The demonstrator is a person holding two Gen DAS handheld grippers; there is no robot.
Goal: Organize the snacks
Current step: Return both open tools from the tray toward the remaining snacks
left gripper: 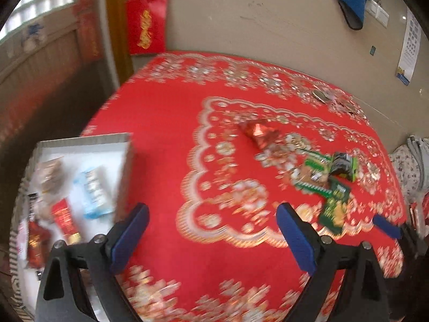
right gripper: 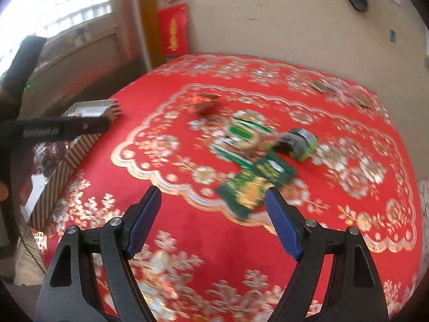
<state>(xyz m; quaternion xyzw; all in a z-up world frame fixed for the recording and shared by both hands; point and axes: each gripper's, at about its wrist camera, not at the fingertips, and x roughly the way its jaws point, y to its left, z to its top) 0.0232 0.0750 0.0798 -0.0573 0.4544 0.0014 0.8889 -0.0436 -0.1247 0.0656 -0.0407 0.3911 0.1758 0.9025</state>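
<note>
On the worktop [right gripper: 187, 241], which is draped in a red cloth with a gold floral pattern, a loose cluster of snacks is seen toward one o'clock from the right gripper [right gripper: 213, 216], whose jaws stand wide apart with nothing between them. Nearest lies a flat green packet [right gripper: 254, 185], just past the right jaw tip; behind it, at about twelve o'clock, a second green-and-white packet [right gripper: 242, 141] is overlapped by it, and a small dark pouch with a lime edge [right gripper: 296, 142] sits at two o'clock of that. A crinkled red foil sweet [right gripper: 203, 103] lies apart at eleven o'clock. The striped box [left gripper: 83, 141] that already holds several snacks is found at nine o'clock of the left gripper [left gripper: 211, 222], whose jaws are likewise apart and empty. The packets are judged light, thin and soft, with slick film that could slide between the pads and contents that could be crushed; the nearest green packet would best be taken across its narrow width near one end, where an edge overhangs the cloth, with gentle closure. Because it overlaps its neighbour, the one beneath may be dragged along. Motion blur leaves the printing and the exact edges unclear.
</note>
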